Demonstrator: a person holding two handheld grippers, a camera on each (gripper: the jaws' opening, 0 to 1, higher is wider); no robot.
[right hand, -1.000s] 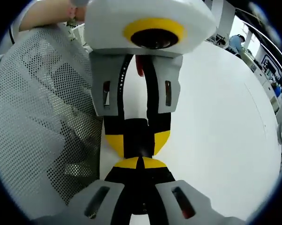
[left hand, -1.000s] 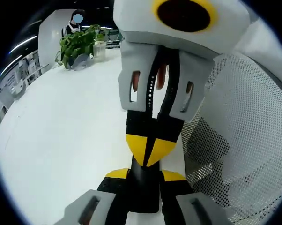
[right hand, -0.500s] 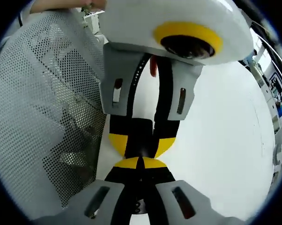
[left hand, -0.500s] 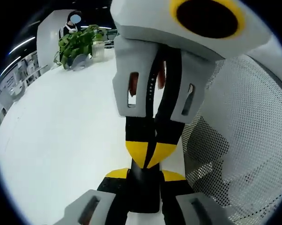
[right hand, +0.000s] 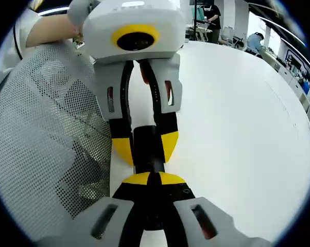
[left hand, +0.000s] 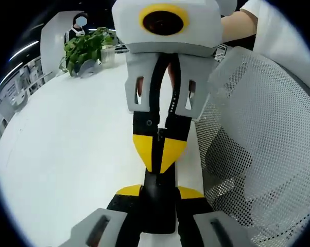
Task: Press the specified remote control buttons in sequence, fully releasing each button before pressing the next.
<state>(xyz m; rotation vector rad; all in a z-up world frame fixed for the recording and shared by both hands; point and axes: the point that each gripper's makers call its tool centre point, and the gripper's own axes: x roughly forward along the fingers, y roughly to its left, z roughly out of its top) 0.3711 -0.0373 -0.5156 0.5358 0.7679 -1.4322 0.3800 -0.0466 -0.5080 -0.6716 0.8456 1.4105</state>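
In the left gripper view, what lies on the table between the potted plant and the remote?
Nothing: that stretch of white table is bare, from the potted plant to the black remote clamped in the left tongs.

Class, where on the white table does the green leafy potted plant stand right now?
In the left gripper view, the green leafy potted plant stands at the far upper-left edge of the white table, left of the right gripper.

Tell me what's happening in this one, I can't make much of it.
A person is working two hand-held claws, tip to tip, over a white table. The left claw grips a slim black remote, as it seems; its buttons can't be seen. The right claw is shut, its yellow tips meeting the remote's far end. A white mesh chair stands alongside.
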